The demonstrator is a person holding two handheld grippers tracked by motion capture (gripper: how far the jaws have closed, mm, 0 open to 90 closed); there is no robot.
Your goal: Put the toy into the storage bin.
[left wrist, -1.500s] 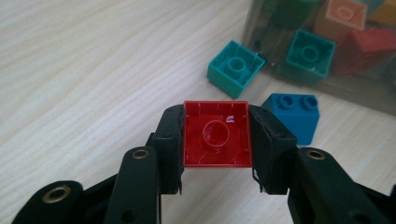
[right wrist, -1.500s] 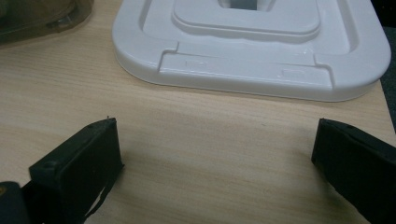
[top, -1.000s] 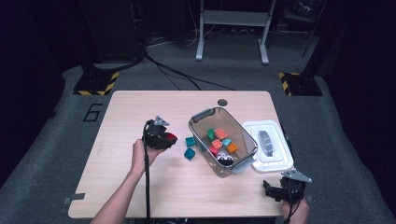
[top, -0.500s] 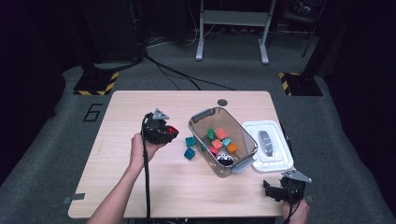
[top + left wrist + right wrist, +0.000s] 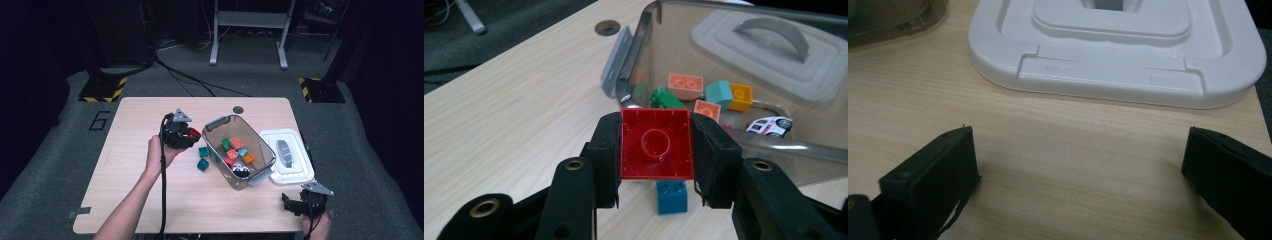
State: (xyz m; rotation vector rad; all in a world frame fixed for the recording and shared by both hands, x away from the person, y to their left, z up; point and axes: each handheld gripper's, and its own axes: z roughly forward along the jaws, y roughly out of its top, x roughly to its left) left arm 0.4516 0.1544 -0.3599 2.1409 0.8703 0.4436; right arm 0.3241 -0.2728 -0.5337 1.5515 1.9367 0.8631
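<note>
The right claw (image 5: 1075,165) rests low at the near edge of the tabletop (image 5: 150,200), its jaws wide apart with nothing between them, just in front of the white lid (image 5: 1118,55). It takes no part in the work here, so the risk from it is small; only a careless move forward can push the lid.

The left claw (image 5: 656,150) is clamped on a red brick (image 5: 656,145), held by its two side walls with the hollow underside toward the camera. In the high view the brick (image 5: 194,133) hangs above the tabletop, just beside the left wall of the clear bin (image 5: 260,172). The grip is only on smooth plastic, so I think the brick can slip or turn between the pads if the hand tilts.

Under the claw stands a blue brick (image 5: 672,196) on the tabletop, and a second teal brick (image 5: 203,151) lies near it. If the red brick falls early, it probably lands on these and bounces away.

Farther on is the bin, with its grey handle (image 5: 615,67) at the near wall and the other bricks and a toy car (image 5: 770,126) inside. If the claw travels too low, the brick can strike the rim and shift the bin or knock the brick loose.
</note>
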